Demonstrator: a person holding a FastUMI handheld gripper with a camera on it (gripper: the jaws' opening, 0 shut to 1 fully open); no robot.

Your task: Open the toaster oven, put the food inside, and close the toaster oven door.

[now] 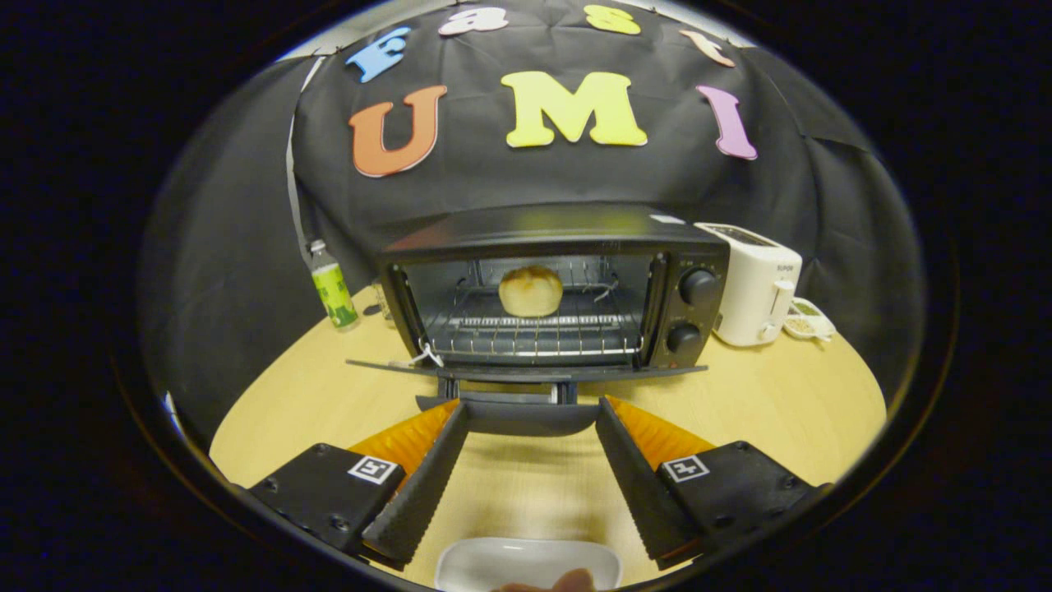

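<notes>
1. Gripper view, tool state: your gripper stood wide apart and held nothing. Its two ribbed fingers flanked the door handle of the toaster oven without pressing on it; the fingertips sat at the handle's two ends, level with it.

2. Gripper view, task items: the bread roll was already inside, resting on the wire rack toward the back. The oven door hung fully lowered, roughly level, its handle facing you. By my judgement only the closing remained.

3. Risk, grip: the handle looked about as wide as your finger spread. Had you closed on its ends, the pads could have slid off. A lift from beneath the handle seemed the safer course.

4. Risk, appliance shift: a push directed inward rather than upward could have slid the whole oven back along the wooden table, toward the white pop-up toaster just beside it on the right.

5. Risk, incomplete closure: releasing before the door seated could have let it fall open again and jolt the roll on the rack.

6. Surroundings: a green-labelled bottle stood left of the oven, clear of the door's swing. A white dish lay below the fingers with a fingertip at its near rim; watch it on withdrawal.
</notes>
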